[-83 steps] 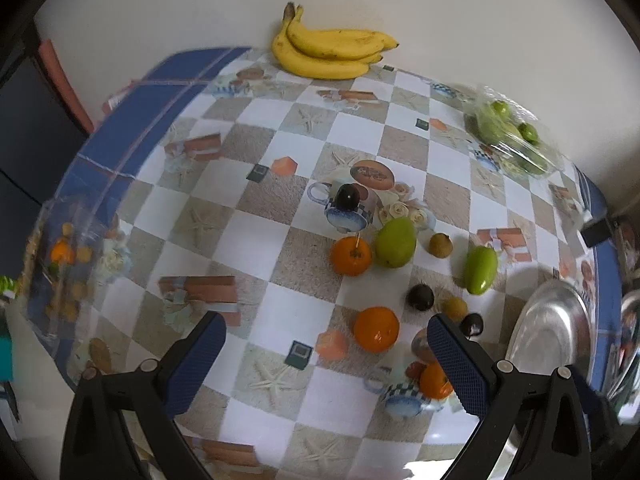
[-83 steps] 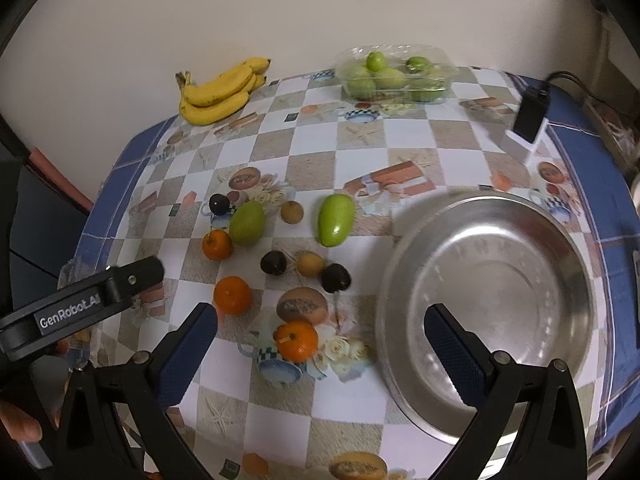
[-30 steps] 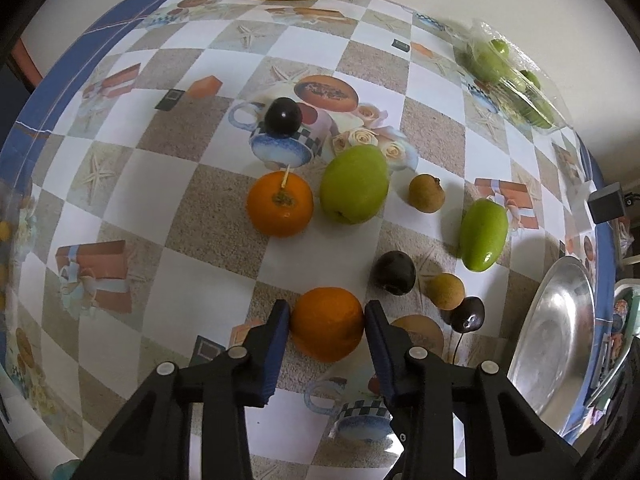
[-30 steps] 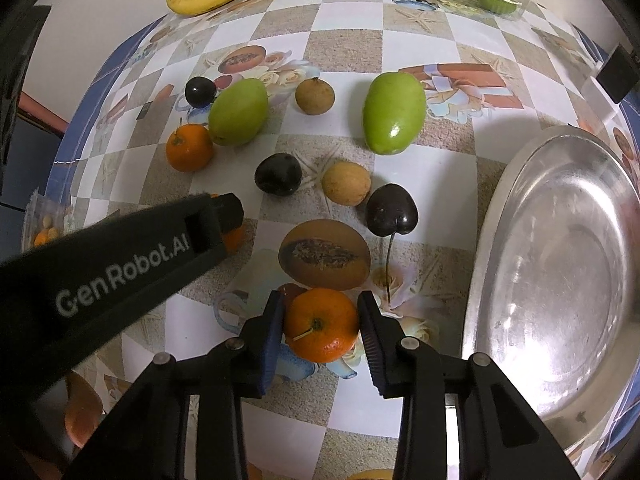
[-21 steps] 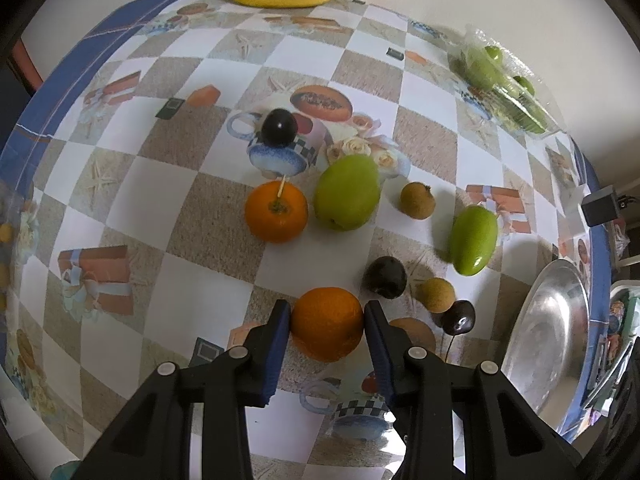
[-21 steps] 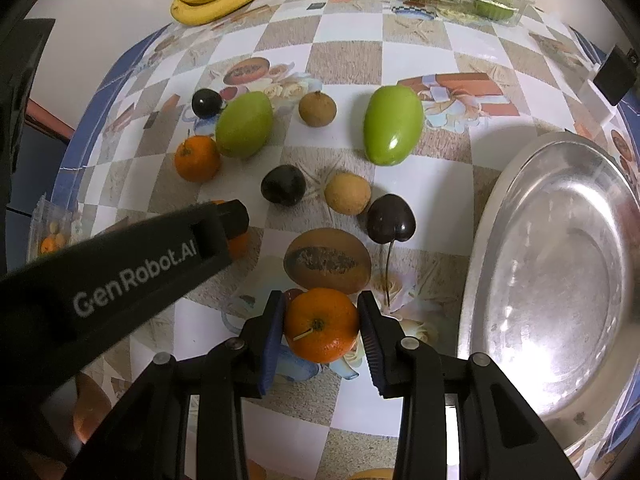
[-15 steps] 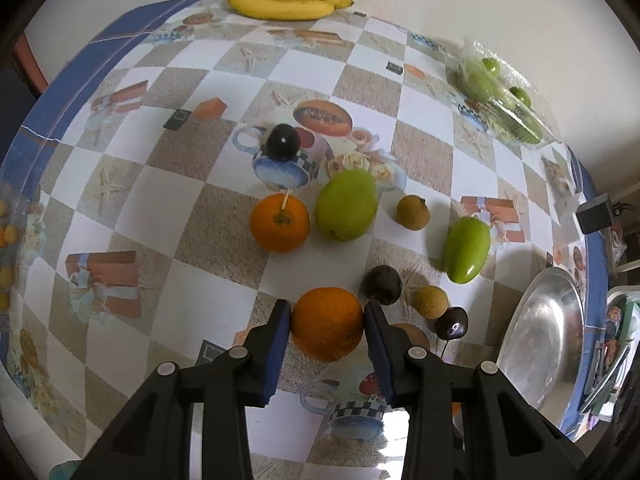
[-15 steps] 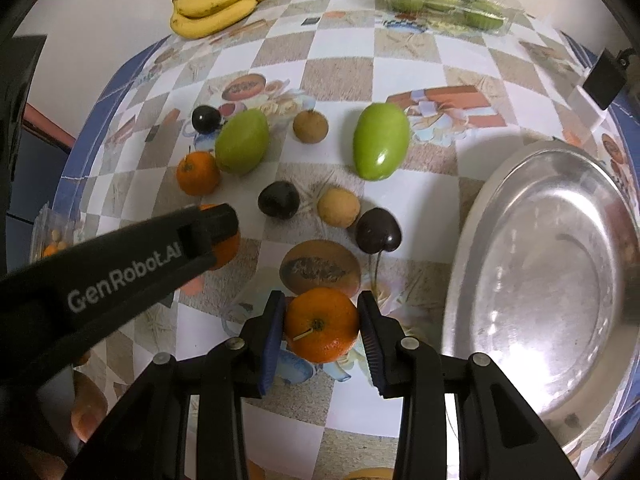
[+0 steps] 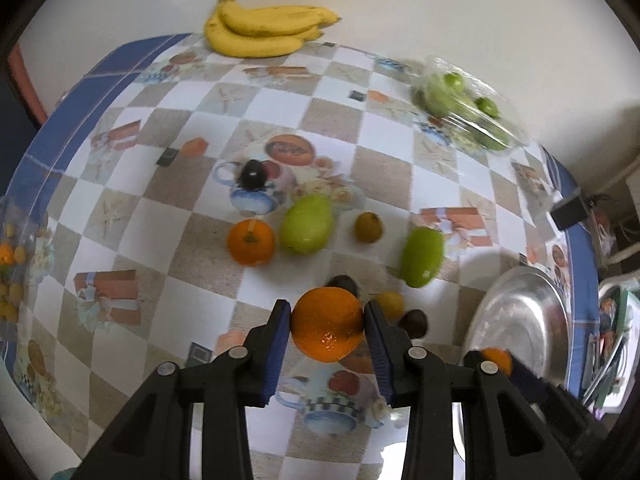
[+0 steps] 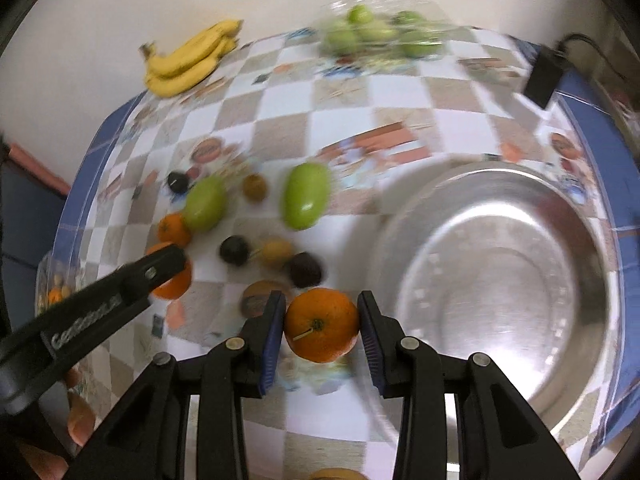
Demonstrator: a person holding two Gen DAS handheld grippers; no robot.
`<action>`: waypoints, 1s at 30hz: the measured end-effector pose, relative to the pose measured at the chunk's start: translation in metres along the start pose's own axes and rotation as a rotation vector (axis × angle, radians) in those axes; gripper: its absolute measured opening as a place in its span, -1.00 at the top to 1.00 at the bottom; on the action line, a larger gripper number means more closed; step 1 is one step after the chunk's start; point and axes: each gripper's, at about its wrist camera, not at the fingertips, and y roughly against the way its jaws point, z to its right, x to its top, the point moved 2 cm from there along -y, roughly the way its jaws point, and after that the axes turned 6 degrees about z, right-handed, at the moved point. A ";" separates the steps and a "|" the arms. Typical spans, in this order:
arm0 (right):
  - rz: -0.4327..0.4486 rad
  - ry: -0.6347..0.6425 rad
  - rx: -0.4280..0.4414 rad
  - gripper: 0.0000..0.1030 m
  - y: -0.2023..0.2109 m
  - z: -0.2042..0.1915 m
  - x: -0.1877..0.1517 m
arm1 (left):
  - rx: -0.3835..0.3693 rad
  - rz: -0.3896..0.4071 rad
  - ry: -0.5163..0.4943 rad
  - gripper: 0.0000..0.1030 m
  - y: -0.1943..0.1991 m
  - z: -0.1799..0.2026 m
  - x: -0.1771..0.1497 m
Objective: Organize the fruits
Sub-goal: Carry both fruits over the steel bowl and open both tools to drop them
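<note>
My left gripper (image 9: 326, 330) is shut on an orange (image 9: 327, 323) and holds it above the checked tablecloth. My right gripper (image 10: 321, 326) is shut on a second orange (image 10: 321, 325) with a stem, held above the cloth just left of the big steel bowl (image 10: 500, 280). A third orange (image 9: 251, 242), two green mangoes (image 9: 306, 224) (image 9: 422, 256), small brown fruits (image 9: 368, 227) and dark plums (image 10: 235, 250) lie on the cloth. The left gripper arm (image 10: 80, 316) with its orange crosses the right wrist view.
A banana bunch (image 9: 264, 30) lies at the far edge by the wall. A clear box of green fruits (image 10: 380, 32) sits at the back. A black adapter (image 10: 544, 74) lies at the right edge. The steel bowl (image 9: 520, 328) is right of the fruits.
Both grippers closed on their oranges and have lifted them off the cloth. The right gripper has shifted toward the steel bowl; the view is motion-blurred.
</note>
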 end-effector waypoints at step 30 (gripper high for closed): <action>0.015 -0.313 -0.224 0.25 0.008 0.136 -0.009 | -0.153 -0.039 -0.487 0.21 -0.023 0.152 -0.071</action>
